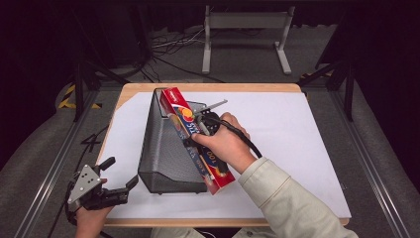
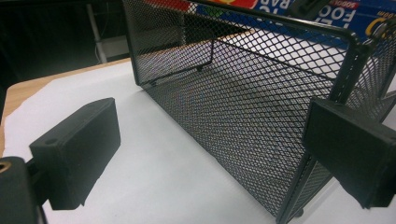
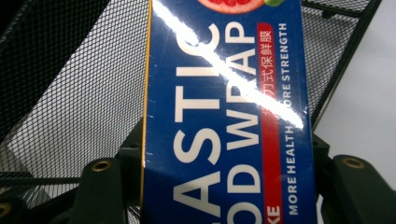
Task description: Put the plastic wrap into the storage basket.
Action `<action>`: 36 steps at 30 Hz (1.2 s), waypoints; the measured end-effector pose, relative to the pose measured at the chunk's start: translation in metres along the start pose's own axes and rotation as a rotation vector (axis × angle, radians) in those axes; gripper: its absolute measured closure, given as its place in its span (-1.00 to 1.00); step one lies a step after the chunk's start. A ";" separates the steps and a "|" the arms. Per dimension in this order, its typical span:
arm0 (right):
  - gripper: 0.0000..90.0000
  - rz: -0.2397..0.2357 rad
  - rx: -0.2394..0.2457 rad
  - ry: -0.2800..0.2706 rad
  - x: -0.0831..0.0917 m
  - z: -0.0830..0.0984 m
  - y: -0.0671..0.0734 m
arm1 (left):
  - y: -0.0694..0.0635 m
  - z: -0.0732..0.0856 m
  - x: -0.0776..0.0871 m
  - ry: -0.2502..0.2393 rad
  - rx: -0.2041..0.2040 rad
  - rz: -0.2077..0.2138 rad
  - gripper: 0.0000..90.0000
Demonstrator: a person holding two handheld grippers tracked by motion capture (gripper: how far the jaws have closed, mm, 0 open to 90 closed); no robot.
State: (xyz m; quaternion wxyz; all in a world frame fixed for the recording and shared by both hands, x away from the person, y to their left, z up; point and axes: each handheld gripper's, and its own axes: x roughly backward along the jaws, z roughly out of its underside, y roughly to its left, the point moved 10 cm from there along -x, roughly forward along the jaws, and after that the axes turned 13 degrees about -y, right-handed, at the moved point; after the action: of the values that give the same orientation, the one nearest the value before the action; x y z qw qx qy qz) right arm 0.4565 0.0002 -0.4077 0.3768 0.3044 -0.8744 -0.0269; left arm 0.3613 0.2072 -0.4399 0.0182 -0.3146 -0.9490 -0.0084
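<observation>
The right gripper [image 1: 198, 130] clamps the wrap box [image 1: 185, 119] mid-length over the mesh basket [image 1: 158, 148]. Light, stiff, glossy cardboard, best pinched across its narrow sides. At seven o'clock, the left gripper [image 1: 119, 178] gapes empty.

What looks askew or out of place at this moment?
The long red-and-blue plastic wrap box lies slanted across the black wire-mesh basket, its near end jutting past the rim, gripped by the right gripper. Nothing looks spilled or damaged.

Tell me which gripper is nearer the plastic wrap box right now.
Right. The right gripper is clamped on the plastic wrap box above the mesh basket; the left gripper waits open beside the basket's near corner, off the box.
</observation>
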 end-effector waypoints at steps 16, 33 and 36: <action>-0.13 0.028 -0.054 0.135 -0.023 0.013 0.012 | 0.000 0.000 0.000 -0.004 0.002 0.002 -0.88; -0.21 0.067 -0.057 0.246 -0.036 0.022 0.010 | 0.000 0.000 0.000 -0.003 0.011 0.004 -0.88; -0.30 0.054 -0.062 0.235 -0.036 0.020 0.009 | 0.000 0.000 0.000 -0.002 0.005 0.004 -0.88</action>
State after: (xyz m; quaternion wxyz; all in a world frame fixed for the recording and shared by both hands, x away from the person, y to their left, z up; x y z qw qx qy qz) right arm 0.4573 0.0236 -0.4426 0.4864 0.2700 -0.8309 -0.0079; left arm 0.3615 0.2071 -0.4400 0.0180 -0.3166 -0.9484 -0.0056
